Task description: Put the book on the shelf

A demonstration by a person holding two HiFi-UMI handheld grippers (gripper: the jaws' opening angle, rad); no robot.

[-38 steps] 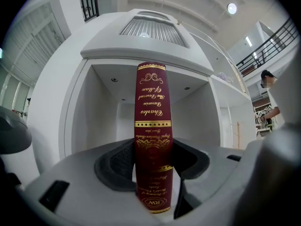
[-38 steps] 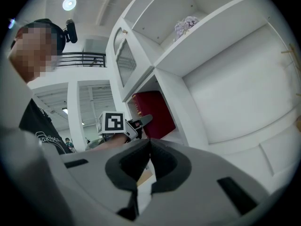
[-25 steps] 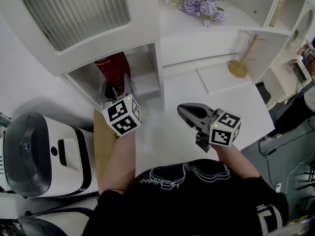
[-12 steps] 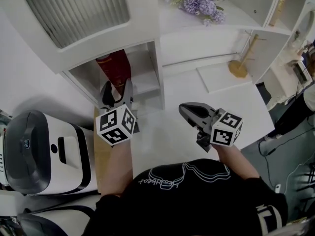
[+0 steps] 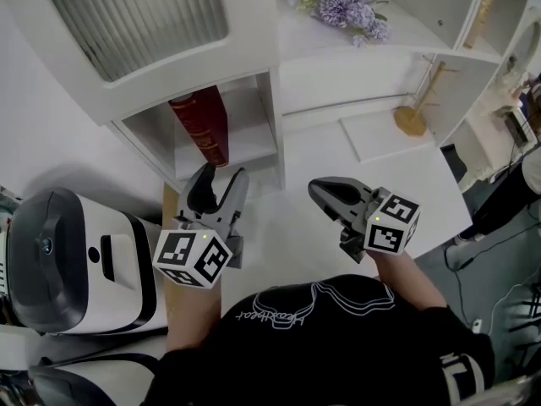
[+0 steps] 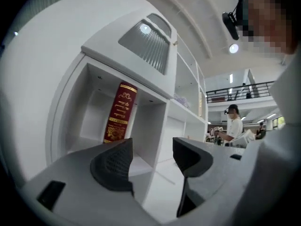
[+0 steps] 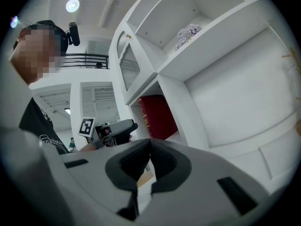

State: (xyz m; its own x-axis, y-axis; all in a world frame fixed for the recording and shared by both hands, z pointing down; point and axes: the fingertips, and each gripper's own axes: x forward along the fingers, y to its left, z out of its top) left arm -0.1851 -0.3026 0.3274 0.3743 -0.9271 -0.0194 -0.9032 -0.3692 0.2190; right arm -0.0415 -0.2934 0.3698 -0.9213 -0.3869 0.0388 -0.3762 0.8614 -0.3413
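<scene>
The red book stood on its end in the low cubby of the white shelf, about in the middle, with its gold-printed back facing out. Nothing was beside it or holding it, so it was standing all by itself, and the job looked just about done. The left tongs were out in front of the cubby, over the counter. They pointed level at the book but were well apart from it. Their jaws had just been opening and stood very wide, with only air between them, so they held nothing and touched nothing. I think wide jaws made sense here, because a book that stands by itself needs no more holding. Being clear of the cubby also meant the tongs would not bump the book over. The right tongs hung off to the side over the counter, pointing toward the shelf too. Their two pads were pressed together with nothing in between, so they were empty — they seemed to be just waiting, out of the way. I think the only thing left was to make sure the book does not tip, since a tall book on its end can fall if the shelf gets a knock.
</scene>
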